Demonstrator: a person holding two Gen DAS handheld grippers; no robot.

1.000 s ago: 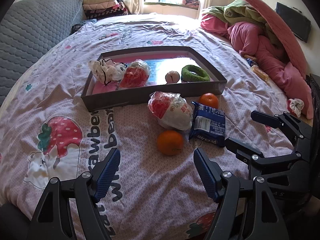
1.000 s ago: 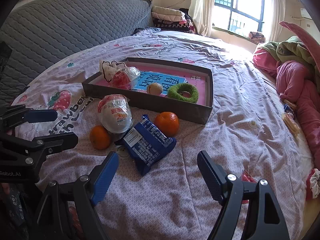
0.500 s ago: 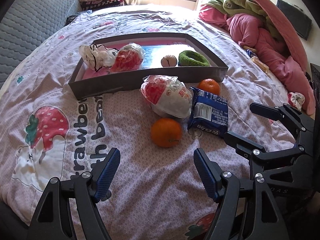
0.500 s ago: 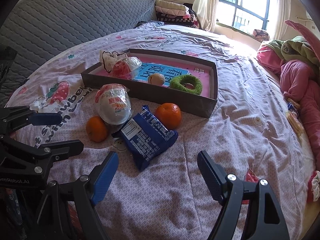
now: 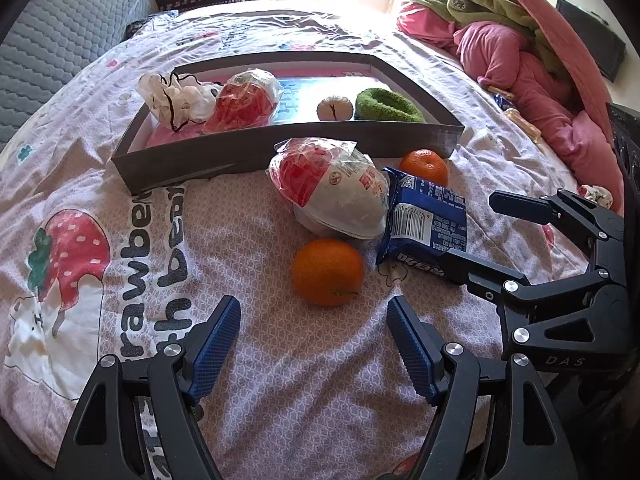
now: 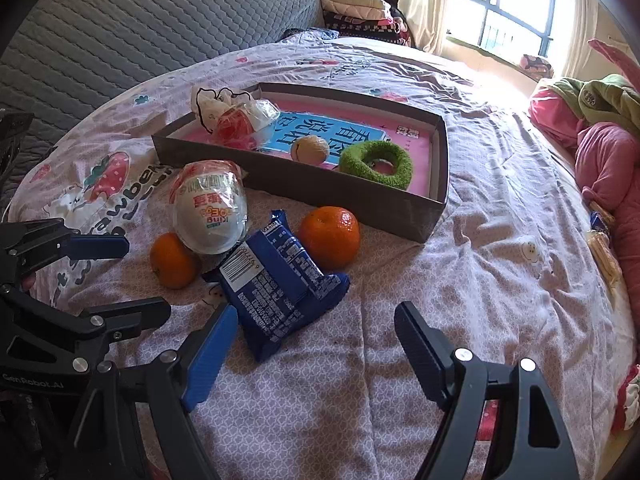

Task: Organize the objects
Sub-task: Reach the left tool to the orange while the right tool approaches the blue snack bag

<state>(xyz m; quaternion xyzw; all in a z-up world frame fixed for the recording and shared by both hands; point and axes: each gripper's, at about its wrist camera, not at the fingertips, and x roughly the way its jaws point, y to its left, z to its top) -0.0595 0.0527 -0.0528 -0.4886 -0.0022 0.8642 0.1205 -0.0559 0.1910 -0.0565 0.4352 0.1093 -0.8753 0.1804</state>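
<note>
Both hand-held grippers, left [image 5: 314, 322] and right [image 6: 316, 334], stood wide open and empty above the bed [image 5: 280, 360], near its front edge.

Surface: I see a bed with a pink strawberry-print quilt [image 5: 248, 216].
Tray: a shallow grey cardboard box [image 5: 256, 150], mid-bed.
Loose items: near orange [image 5: 327, 272], far orange [image 5: 424, 166], wrapped egg-shaped toy [image 5: 332, 196], blue snack packet [image 5: 424, 220], clustered by the box's front wall.
Right edge: heaped pink bedding [image 5: 532, 80].
</note>
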